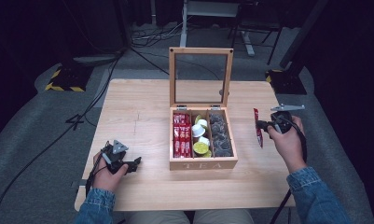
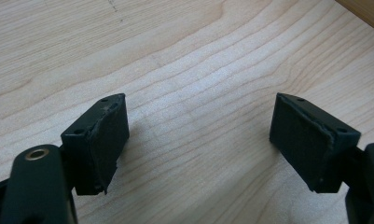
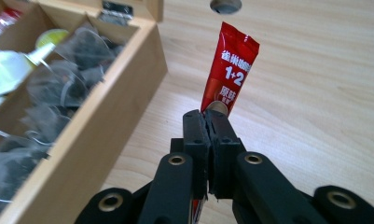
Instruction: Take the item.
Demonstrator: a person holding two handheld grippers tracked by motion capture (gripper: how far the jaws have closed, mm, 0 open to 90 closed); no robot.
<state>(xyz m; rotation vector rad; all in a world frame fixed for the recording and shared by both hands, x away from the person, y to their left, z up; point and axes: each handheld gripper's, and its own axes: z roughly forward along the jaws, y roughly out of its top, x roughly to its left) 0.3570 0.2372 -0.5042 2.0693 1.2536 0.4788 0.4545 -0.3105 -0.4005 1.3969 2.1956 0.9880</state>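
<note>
Between the right gripper's [image 3: 207, 122] shut fingers [image 3: 196, 133], red sachet [image 3: 230, 70] pinched upright.

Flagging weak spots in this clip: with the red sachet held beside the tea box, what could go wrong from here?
1. The right hand-held gripper pinches the sachet only near one end, so it may swing or slip out.
2. The sachet hangs right of the tea box, apart from it; moving it sideways could catch the box wall.
3. The left hand-held gripper stands open over bare table, so it cannot steady the box.
</note>
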